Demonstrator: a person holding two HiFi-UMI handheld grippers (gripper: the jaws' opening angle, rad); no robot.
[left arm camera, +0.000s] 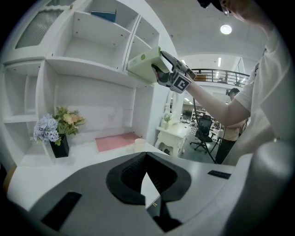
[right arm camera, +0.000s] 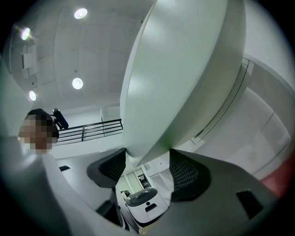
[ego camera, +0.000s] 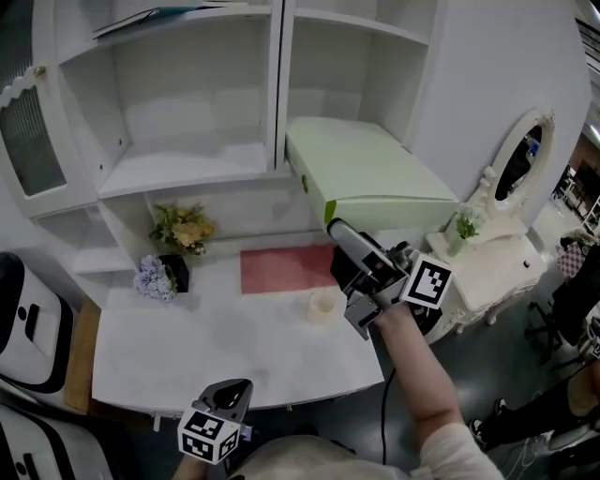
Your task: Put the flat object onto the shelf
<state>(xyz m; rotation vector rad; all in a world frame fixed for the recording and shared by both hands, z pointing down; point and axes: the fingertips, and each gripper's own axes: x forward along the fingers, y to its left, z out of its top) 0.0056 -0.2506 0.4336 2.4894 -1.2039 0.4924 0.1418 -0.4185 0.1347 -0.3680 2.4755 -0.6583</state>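
Observation:
A flat pale green box point(ego camera: 366, 169) lies tilted, its far end inside the right compartment of the white shelf unit point(ego camera: 187, 169) and its near corner sticking out over the desk. My right gripper point(ego camera: 339, 228) is shut on that near corner. In the right gripper view the box point(right arm camera: 184, 69) fills the upper frame, and its edge sits between the two pads of the right gripper point(right arm camera: 145, 161). The left gripper view shows the box point(left arm camera: 145, 64) and the right gripper point(left arm camera: 156, 69) at shelf height. My left gripper point(ego camera: 234, 389) hangs low before the desk's front edge; the left gripper point(left arm camera: 146, 159) is shut and holds nothing.
On the white desk point(ego camera: 216, 347) stand a black vase point(ego camera: 175, 273) with purple and yellow flowers, a pink mat point(ego camera: 286, 267) and a small white cup point(ego camera: 322, 307). A white dresser with an oval mirror point(ego camera: 487, 262) stands to the right. A teal book point(ego camera: 159, 14) lies on the top shelf.

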